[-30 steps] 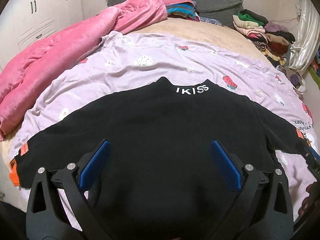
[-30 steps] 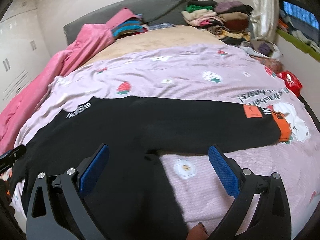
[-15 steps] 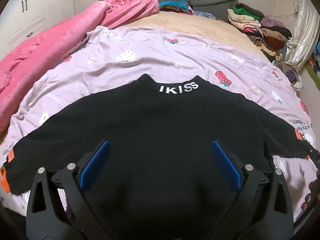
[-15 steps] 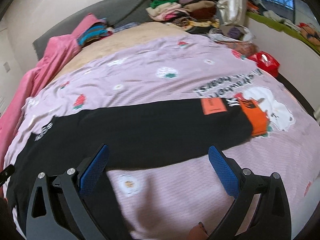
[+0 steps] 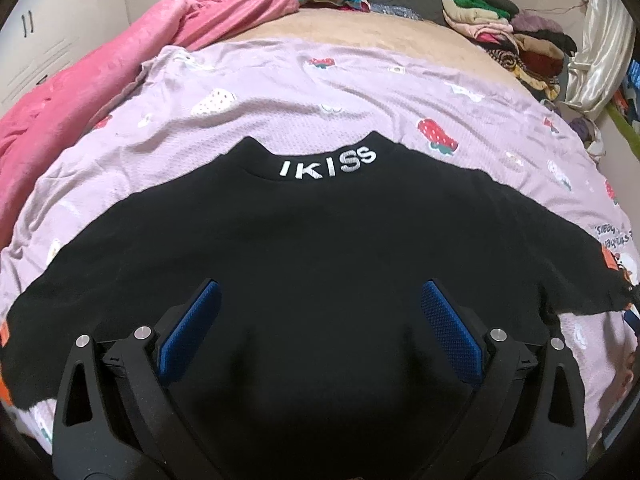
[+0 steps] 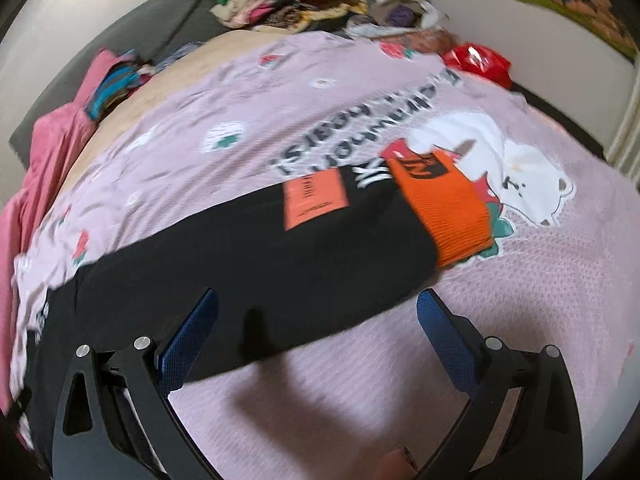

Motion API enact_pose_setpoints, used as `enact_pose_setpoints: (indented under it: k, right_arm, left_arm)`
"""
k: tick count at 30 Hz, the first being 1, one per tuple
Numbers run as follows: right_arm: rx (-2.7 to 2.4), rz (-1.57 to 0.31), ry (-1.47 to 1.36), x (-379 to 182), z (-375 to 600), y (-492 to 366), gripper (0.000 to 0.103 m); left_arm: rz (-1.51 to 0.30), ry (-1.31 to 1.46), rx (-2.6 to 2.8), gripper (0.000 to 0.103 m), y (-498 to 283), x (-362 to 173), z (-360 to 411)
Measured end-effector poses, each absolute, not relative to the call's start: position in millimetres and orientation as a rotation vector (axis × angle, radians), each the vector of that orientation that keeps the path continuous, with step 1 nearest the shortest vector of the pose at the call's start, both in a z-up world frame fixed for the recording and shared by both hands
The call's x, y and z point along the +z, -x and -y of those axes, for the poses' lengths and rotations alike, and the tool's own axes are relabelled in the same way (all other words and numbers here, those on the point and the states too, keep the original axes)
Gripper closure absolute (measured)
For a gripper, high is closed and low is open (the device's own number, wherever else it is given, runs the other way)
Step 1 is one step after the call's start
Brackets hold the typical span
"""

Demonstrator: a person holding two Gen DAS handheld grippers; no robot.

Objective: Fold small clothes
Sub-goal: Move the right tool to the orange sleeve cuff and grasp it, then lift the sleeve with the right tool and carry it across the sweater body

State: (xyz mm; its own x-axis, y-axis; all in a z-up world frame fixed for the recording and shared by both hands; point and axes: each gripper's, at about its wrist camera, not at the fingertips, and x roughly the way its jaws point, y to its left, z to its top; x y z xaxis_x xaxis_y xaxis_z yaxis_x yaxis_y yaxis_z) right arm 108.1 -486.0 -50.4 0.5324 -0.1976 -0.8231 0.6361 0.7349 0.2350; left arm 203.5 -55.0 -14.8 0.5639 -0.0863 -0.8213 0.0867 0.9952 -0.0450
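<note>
Beneath both spread claws (image 5: 318, 312) (image 6: 316, 320), black sweater (image 5: 320, 248).

Black sweater (image 5: 320, 248) on bed (image 5: 360, 36)

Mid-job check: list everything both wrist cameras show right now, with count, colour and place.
black sweater: one, black with white collar lettering, spread flat on the bed
sleeve cuff: one, orange, at the end of the outstretched sleeve
bedspread: one, lilac with strawberry prints, under the sweater
pink blanket: one, pink, heaped along the bed's left side
clothes pile: one, mixed colours, far right corner
red bag: one, red, beside the bed
left gripper: black, blue pads, jaws open over the sweater body
right gripper: black, blue pads, jaws open near the sleeve
</note>
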Motion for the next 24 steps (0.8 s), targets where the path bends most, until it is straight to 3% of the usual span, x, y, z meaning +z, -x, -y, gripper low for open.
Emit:
enact_pose_setpoints:
  k: [6,9,11,13,24]
  right_arm:
    - [-0.600,-0.856,-0.634,-71,521,-115,0.009]
    - [-0.625,-0.788,-0.680,-68,532,-112,0.040]
    - [-0.592,-0.734,-0.741,-66,539,-108,0.072]
    - [-0.560,-0.686,-0.750,-60,540,-106,0.091]
    - [-0.249,-0.518,-0.611,10,480,-122,0.091]
  left_arm:
    - [-0.995,-0.005,-0.102,0.009,-212,-25,55]
    - [-0.999,-0.003,-0.100,0.009,-213,-25,54]
    - [-0.994,-0.003,-0.100,0.009,-213,-22,54]
    - [-0.989,0.003,-0.105,0.009,-214,-18,53]
    - [-0.913,0.057,-0.116,0.009,-213,22,45]
